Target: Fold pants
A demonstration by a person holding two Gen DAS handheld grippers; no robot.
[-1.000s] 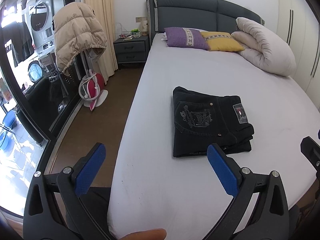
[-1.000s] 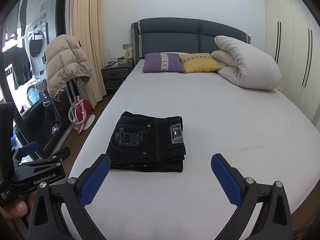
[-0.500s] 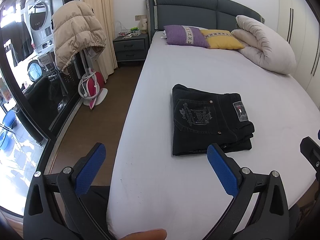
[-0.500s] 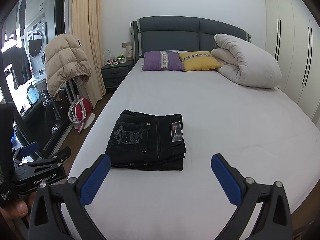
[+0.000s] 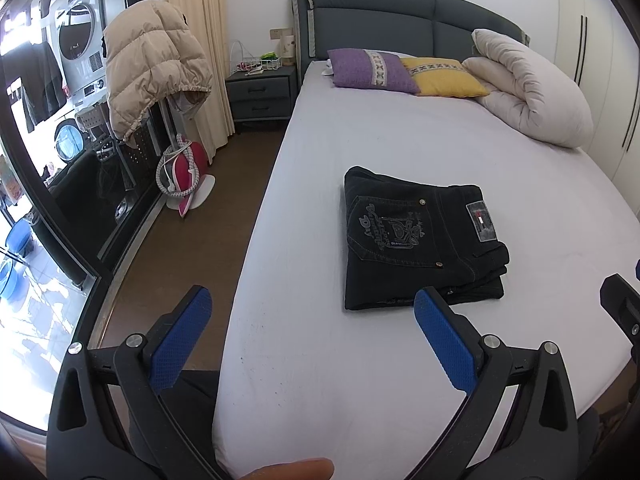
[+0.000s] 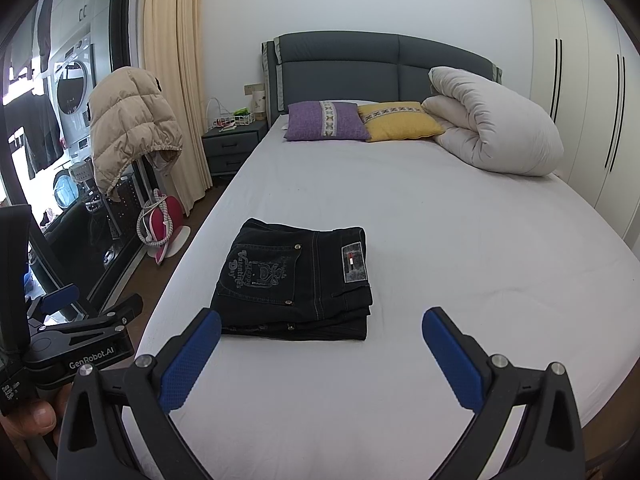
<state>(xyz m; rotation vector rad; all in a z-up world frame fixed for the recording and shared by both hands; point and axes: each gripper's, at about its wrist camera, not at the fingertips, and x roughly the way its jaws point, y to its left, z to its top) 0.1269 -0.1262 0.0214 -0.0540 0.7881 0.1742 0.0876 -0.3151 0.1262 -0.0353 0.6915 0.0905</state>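
Black jeans lie folded into a compact stack on the white bed sheet, back pocket and label facing up. They also show in the right wrist view. My left gripper is open and empty, held above the bed's near edge, short of the jeans. My right gripper is open and empty, held just in front of the jeans. The left gripper's body shows at the left of the right wrist view.
A purple pillow, a yellow pillow and a rolled white duvet lie at the headboard. A nightstand, a beige puffer jacket on a stand and a pink item stand on the floor left of the bed.
Both grippers have drawn back and risen slightly from the folded jeans. Both stay open. The jeans have not moved.
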